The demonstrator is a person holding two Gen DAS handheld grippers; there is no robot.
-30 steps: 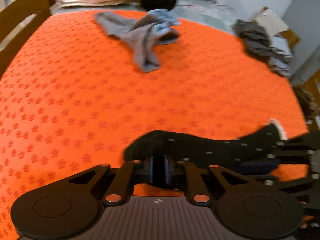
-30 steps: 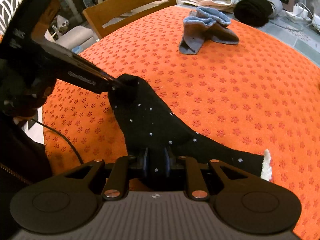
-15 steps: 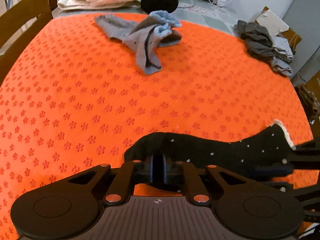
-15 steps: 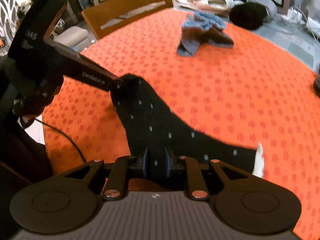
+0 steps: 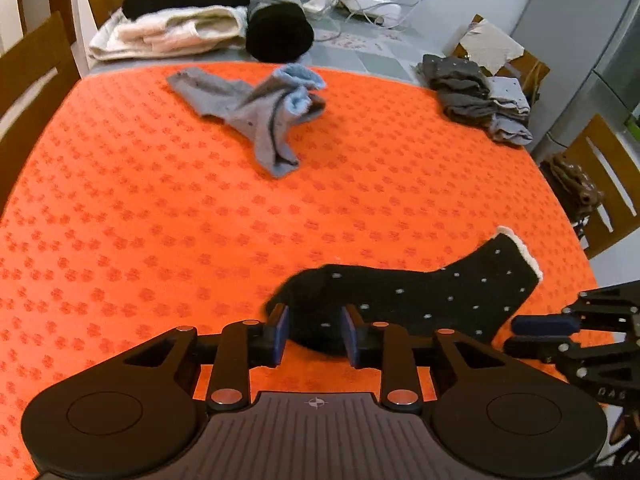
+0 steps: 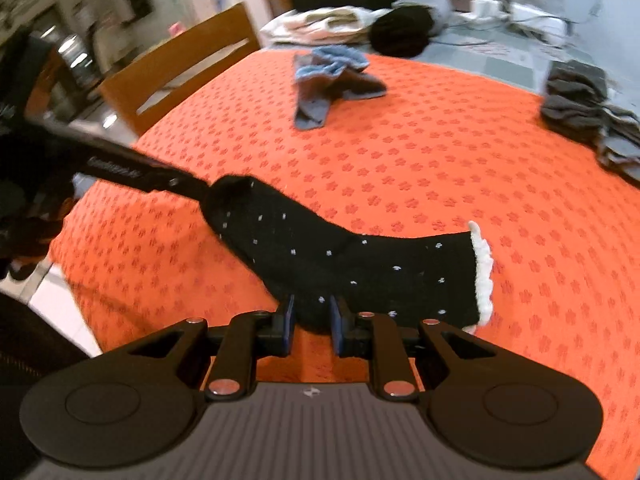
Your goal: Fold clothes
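Observation:
A black sock with white dots and a white cuff [image 5: 404, 300] lies flat on the orange tablecloth [image 5: 160, 208]. My left gripper [image 5: 313, 334] is open, its pads on either side of the sock's toe end. My right gripper [image 6: 312, 322] is open too, its pads straddling the sock's heel edge [image 6: 340, 268]. In the left wrist view the right gripper's fingers [image 5: 548, 326] sit just right of the sock. In the right wrist view the left gripper's finger [image 6: 160, 176] reaches the toe from the left.
A crumpled grey and blue sock pair [image 5: 260, 116] lies at the far middle. Folded grey socks [image 5: 476, 96] sit at the far right edge. Folded towels [image 5: 168, 32] and a black roll [image 5: 280, 32] lie beyond the cloth. Wooden chairs [image 6: 176, 68] flank the table.
Both grippers have opened and let go of the black sock. The sock now lies flat on the cloth, cuff to the right.

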